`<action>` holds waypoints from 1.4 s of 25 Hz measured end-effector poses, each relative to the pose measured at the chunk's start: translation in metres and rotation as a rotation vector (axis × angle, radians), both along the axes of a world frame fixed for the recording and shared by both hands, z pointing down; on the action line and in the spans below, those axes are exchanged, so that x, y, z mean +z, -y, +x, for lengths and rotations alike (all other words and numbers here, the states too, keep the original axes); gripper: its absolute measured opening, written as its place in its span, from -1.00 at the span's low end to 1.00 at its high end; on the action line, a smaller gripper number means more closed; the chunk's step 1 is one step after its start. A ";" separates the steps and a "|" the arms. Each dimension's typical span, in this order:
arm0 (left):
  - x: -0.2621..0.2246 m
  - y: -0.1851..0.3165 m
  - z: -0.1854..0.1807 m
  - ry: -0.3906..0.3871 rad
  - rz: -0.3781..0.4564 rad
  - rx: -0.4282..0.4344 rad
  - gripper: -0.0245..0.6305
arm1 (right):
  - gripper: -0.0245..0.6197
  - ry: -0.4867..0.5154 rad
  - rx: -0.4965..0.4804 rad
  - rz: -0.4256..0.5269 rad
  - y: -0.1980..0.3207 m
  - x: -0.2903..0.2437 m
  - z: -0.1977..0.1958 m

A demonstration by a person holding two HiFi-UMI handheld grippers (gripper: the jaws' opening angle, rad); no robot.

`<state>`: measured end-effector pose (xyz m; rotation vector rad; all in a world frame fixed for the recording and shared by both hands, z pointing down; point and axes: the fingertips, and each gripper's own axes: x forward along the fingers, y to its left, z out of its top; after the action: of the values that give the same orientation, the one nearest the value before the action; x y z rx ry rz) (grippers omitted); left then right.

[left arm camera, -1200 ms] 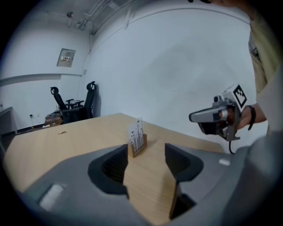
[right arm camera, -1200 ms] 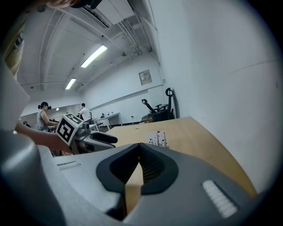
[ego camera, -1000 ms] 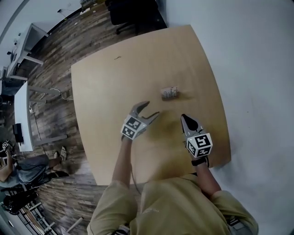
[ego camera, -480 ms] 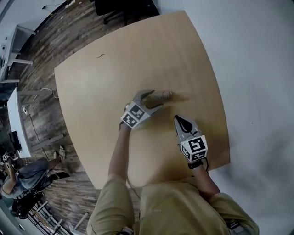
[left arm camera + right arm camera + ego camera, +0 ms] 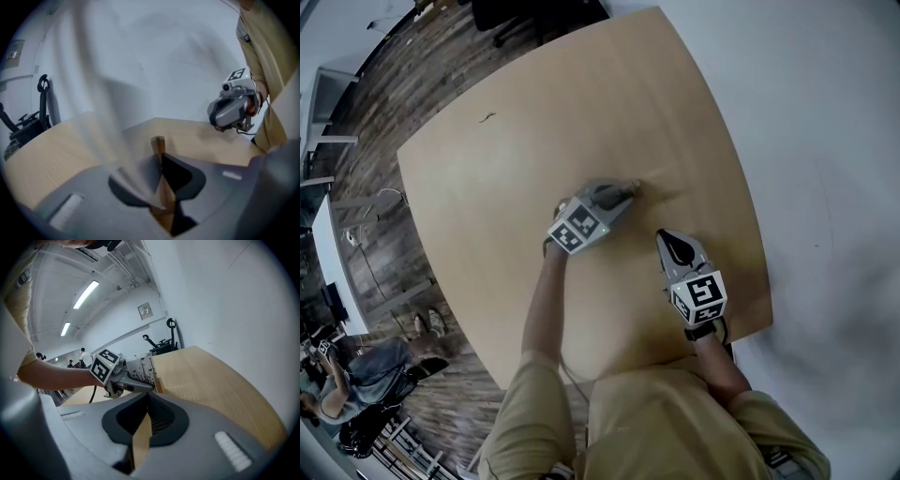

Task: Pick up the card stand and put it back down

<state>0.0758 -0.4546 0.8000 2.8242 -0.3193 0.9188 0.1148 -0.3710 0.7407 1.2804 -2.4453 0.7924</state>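
The card stand (image 5: 143,372) is a small wooden base holding a printed white card, upright on the tan table (image 5: 487,178). My left gripper (image 5: 624,192) covers most of it in the head view. In the left gripper view the wooden base (image 5: 158,144) stands edge-on between the jaws, which are closing, with both pads against it. The right gripper view shows the left gripper's fingers (image 5: 136,387) clamped at the base. My right gripper (image 5: 674,240) rests shut and empty a short way to the right and nearer me, pointing toward the stand.
The table's rounded right edge (image 5: 748,216) is close to the right gripper, over pale floor. Dark plank flooring (image 5: 366,141) lies to the left, with a chair (image 5: 516,11) beyond the far edge and a seated person (image 5: 342,380) at lower left.
The left gripper travelled forward and right to the card stand, and its wide-open jaws came together around the base. The right gripper has hardly moved.
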 end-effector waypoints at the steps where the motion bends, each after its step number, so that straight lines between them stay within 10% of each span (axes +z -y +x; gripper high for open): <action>1: 0.000 -0.002 0.001 0.003 0.004 0.008 -0.71 | -0.90 0.001 0.002 0.001 -0.001 -0.001 0.000; 17: -0.093 -0.059 -0.026 -0.007 0.030 -0.269 -0.80 | -0.90 0.010 0.029 0.129 -0.022 -0.082 -0.014; 35: -0.232 -0.209 -0.139 -0.165 0.098 -0.680 -0.80 | -0.90 0.042 -0.036 0.316 -0.120 -0.190 -0.096</action>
<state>-0.0634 -0.2457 0.5682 2.5377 -1.2221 0.5227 0.0190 -0.2514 0.5510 1.3289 -2.6991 0.4388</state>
